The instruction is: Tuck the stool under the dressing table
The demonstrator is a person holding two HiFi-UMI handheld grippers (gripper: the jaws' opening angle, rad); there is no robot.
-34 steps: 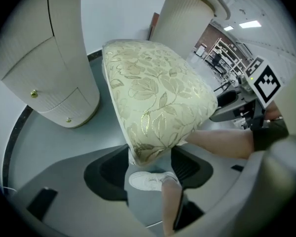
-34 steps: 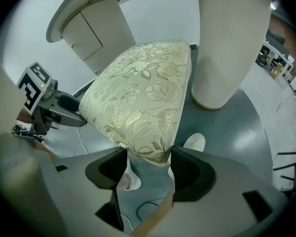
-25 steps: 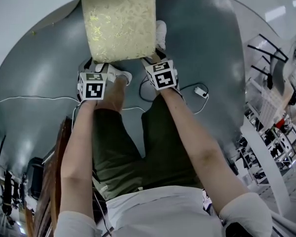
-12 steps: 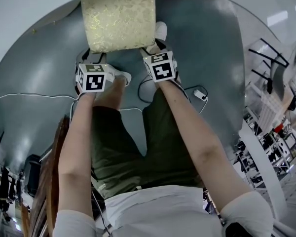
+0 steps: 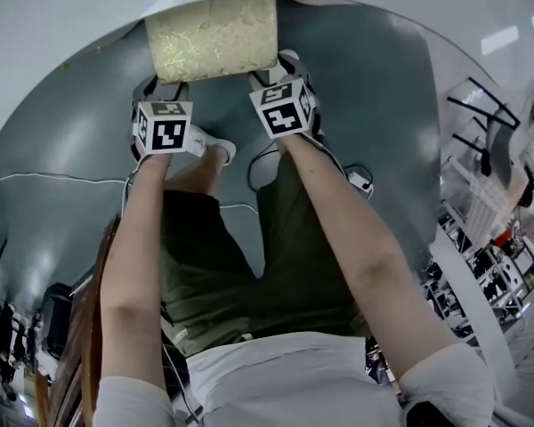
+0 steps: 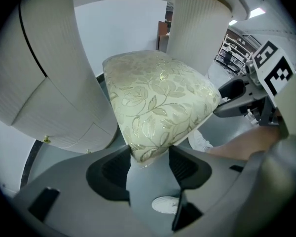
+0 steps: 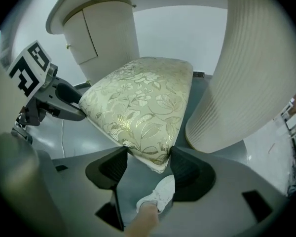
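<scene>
The stool's cream cushion with a gold leaf pattern lies at the top of the head view, its far part hidden under the white dressing table top. My left gripper is shut on the cushion's near left corner, and both pads touch the fabric. My right gripper is shut on the near right corner. In the left gripper view the cushion sits between the table's two fluted white pedestals. The right gripper view shows the same pedestals.
The person's white shoes stand on the grey floor just behind the stool. A thin white cable with a small adapter lies on the floor at the right. Racks and shelving fill the right side, and a wooden piece stands at the lower left.
Both grippers and the stool have moved away from the person, toward the top of the head view. Less of the cushion shows below the table top.
</scene>
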